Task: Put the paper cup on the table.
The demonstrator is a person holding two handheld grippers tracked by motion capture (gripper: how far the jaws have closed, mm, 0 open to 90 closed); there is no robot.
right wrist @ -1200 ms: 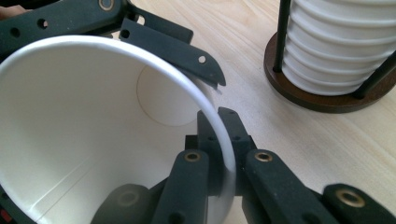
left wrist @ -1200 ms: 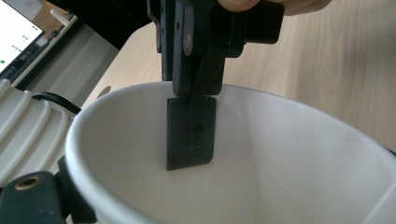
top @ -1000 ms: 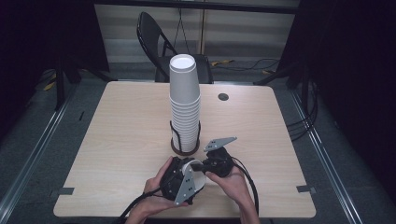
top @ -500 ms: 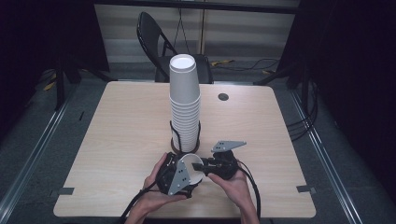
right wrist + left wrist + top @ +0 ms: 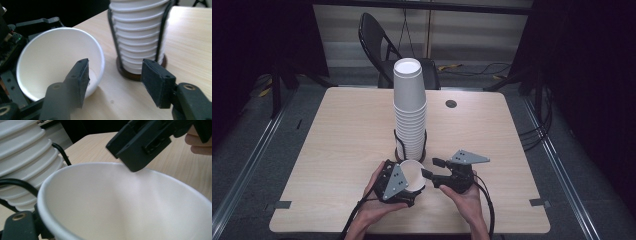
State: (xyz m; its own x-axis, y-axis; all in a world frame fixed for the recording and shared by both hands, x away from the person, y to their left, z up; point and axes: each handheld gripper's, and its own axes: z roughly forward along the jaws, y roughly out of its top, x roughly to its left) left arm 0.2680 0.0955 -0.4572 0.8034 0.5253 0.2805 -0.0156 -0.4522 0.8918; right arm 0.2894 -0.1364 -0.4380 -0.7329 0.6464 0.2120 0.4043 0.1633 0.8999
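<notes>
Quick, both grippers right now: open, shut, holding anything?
Left gripper: shut on the single white paper cup.
Right gripper: open, jaws just been opening, nothing pressed between the pads; one jaw is in front of the cup's mouth.

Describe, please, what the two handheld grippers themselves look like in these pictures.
Both are black. The left gripper and the right gripper each carry a grey three-cornered plate on top, the left one's dotted with small holes, and each trails a black cable toward the table's near edge. The right one's fingers end in flat, rectangular dark pads. No sleeves are visible.
</notes>
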